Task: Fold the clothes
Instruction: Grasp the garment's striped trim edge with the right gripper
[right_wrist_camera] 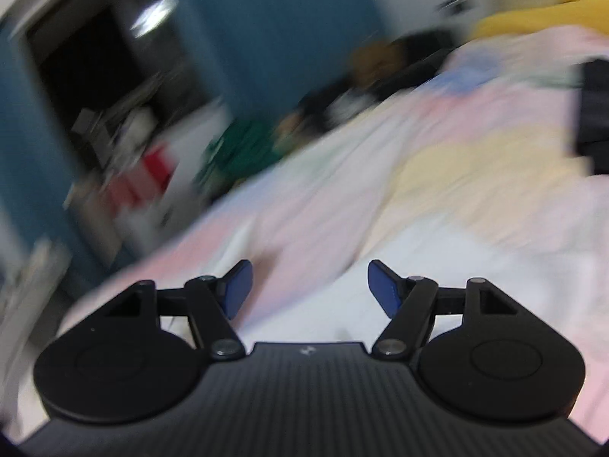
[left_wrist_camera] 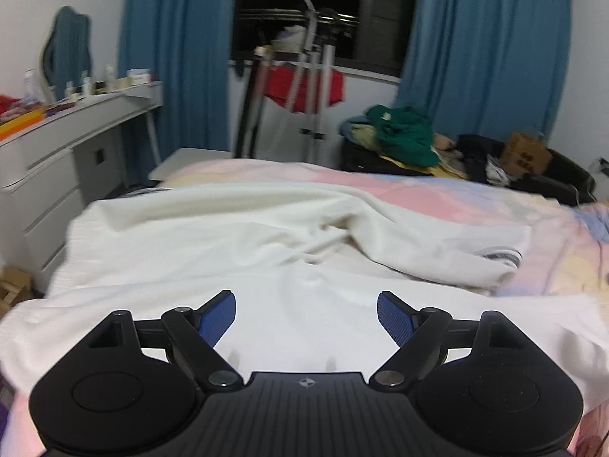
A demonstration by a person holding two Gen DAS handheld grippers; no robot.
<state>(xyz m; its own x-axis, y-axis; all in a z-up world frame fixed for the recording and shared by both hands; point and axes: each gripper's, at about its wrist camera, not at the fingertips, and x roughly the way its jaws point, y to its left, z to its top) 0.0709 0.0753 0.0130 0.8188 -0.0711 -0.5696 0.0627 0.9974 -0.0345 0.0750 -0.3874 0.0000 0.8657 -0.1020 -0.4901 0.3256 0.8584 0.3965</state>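
- Here we held the left gripper (left_wrist_camera: 306,318) over a white garment (left_wrist_camera: 243,236) spread across the bed (left_wrist_camera: 437,186); its blue pads (left_wrist_camera: 217,318) stood wide apart with nothing between them.
- We kept the right gripper (right_wrist_camera: 306,287) spread apart too, nothing in its gap, above the pastel bedcover (right_wrist_camera: 475,160) and a pale patch of cloth near its tips; that view was heavily blurred and tilted.
- The garment lay rumpled, with a fold running toward a striped cuff (left_wrist_camera: 502,257) at the right, and its near edge reached under the left gripper.
- As for anything that holds things, we saw a dark couch (left_wrist_camera: 552,179) past the bed, piled with a green garment (left_wrist_camera: 407,133), other clothes and a brown cardboard box (left_wrist_camera: 525,154); what the box held we could not tell.
- Only the left view showed us the white dresser (left_wrist_camera: 57,160) with bottles and clutter on top, the drying rack (left_wrist_camera: 312,87) with a red item (left_wrist_camera: 308,87) hanging on it, and the blue curtains (left_wrist_camera: 487,49) beside a dark window.
- Only the right view showed us a yellow cloth (right_wrist_camera: 552,11) at the far end of the bed and a dark object (right_wrist_camera: 593,114) at the right edge.
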